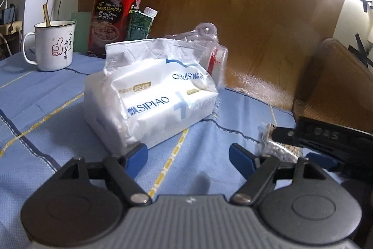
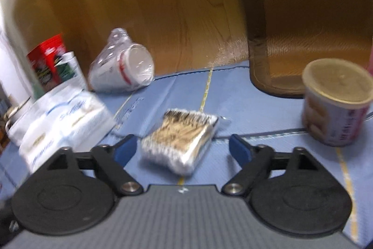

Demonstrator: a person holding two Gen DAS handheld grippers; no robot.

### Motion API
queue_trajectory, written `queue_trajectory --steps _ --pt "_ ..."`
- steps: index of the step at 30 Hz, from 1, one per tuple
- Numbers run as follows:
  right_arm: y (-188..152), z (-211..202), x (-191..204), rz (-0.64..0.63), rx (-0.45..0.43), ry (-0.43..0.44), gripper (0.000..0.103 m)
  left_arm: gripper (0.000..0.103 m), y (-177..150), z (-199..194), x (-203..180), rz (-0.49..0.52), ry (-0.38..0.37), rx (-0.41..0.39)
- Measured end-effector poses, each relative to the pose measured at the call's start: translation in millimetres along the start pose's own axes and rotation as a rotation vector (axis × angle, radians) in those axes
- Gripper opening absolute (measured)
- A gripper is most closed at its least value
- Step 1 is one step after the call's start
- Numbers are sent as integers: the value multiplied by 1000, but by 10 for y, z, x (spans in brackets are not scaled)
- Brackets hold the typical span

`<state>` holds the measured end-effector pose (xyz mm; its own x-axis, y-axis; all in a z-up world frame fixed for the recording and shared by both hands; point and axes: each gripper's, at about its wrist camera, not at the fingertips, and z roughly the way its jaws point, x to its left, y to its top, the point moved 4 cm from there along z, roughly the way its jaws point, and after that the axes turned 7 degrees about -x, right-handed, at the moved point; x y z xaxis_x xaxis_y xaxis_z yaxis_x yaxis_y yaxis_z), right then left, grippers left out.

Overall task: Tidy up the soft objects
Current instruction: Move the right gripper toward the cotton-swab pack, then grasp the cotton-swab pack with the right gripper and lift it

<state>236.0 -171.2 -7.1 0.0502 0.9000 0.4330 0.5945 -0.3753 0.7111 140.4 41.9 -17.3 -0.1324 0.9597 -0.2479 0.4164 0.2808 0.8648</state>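
Both grippers, left (image 1: 188, 159) and right (image 2: 182, 149), gape empty; clear-wrapped cotton swab pack (image 2: 180, 140) at twelve o'clock of the right gripper.

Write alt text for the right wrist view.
The right claw, open, points at a clear pack of cotton swabs lying on a blue tablecloth. A white tissue pack lies to the left, a bagged stack of paper cups on its side behind, and a lidded snack tub at right.

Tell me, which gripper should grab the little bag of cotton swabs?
Probably the right gripper. Its open jaws already point at the cotton swab bag on the blue cloth. The left gripper faces the tissue pack instead.
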Motion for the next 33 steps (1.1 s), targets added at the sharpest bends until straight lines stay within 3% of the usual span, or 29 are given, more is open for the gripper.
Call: queue_trajectory --steps 2,6,9,13,18,23,27,33 --pt "5 100 17 -18 16 -13 90 80 -1 -3 -25 18 -3 -8" --pt "-8 37 38 -63 32 31 57 80 -4 0 -82 44 -16 -14" --pt "-73 -142 30 -109 31 53 54 80 -12 -11 -110 51 -40 -14" --pt "-315 -603 -44 -163 34 106 54 80 -39 -32 -203 92 -114 -9" --pt "-649 -1301 -170 -215 17 130 54 79 -141 -134 -449 198 -308 17" --pt "-945 -1961 -488 -210 -60 26 58 75 -345 -284 -740 225 -543 164" --pt "-1093 -2209 -602 -210 -95 -21 73 71 -594 -599 -1006 233 -667 265" --pt "-1172 -2248 -552 -302 -119 -3 79 67 -796 -954 -1325 329 -709 369"
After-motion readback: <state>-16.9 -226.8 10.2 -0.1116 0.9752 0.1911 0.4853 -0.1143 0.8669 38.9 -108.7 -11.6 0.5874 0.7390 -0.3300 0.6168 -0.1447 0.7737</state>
